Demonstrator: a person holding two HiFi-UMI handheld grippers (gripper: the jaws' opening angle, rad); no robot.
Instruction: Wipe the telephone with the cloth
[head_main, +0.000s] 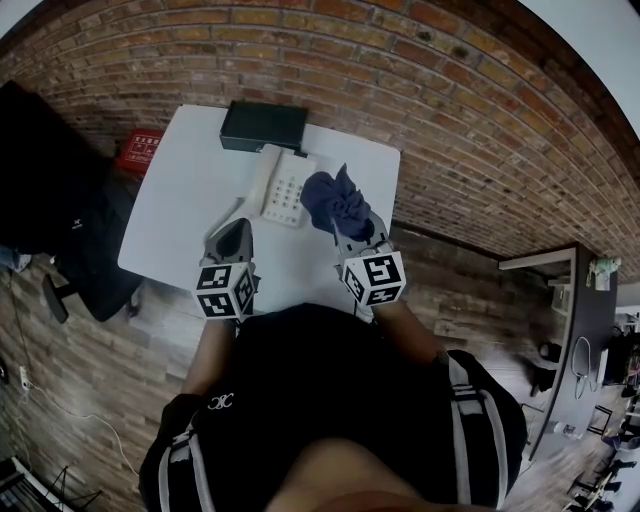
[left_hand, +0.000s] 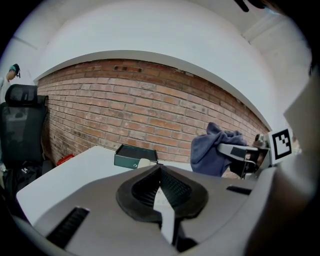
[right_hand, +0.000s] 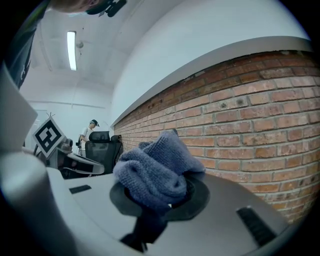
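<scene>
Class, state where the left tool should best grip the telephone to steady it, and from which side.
Probably the handset, the long narrow bar on the telephone's left edge. Bring the left tool from above, jaws across its width: the body looks too broad, and the cloth in the right tool needs the keypad side.

On table (head_main: 180, 200): telephone (head_main: 280, 185), box (head_main: 263, 127) behind, cloth (head_main: 335, 200) right.

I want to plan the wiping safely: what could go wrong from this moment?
1. The cloth is bunched in the right tongs, so it may slip out under pressure.
2. The left tongs are shut and apart from the telephone; unsteadied, it could slide toward the dark box.
3. A hard wipe might lift the handset off its cradle.
</scene>
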